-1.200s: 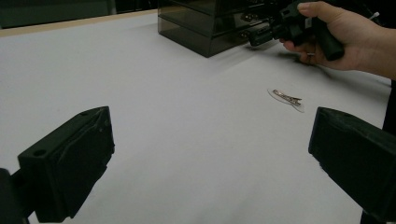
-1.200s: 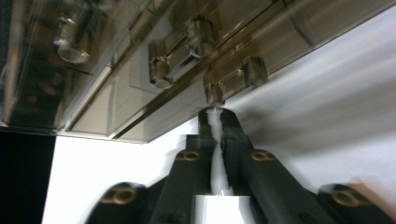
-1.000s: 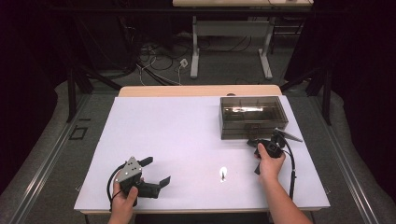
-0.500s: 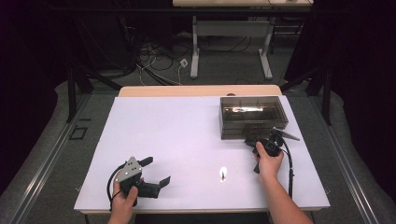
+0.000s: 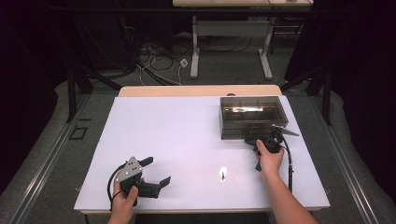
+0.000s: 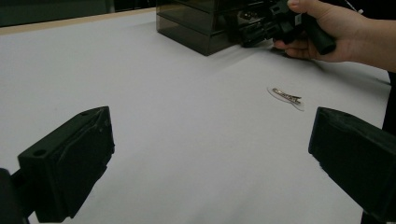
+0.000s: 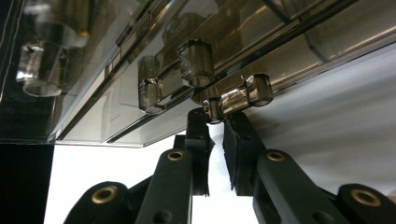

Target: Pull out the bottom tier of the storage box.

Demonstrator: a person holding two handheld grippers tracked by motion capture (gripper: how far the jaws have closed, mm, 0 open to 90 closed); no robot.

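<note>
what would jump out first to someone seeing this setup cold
The smoky clear drawer box at the far right of the white table, with the right gripper pinching one of its small drawer knobs. Next, the left gripper resting near the front left with its jaws wide apart, and a small gold clip lying alone between the hands.

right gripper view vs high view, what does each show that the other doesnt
The right gripper view alone gives the close detail: the right gripper has its jaws nearly closed around a small clear knob on the front of the smoky box; whether the pads press it is hard to tell.

The high view alone gives the layout: the white table, the left gripper with jaws apart, and a small shiny item lying between the hands.

Both show the right gripper at the front of the box.
</note>
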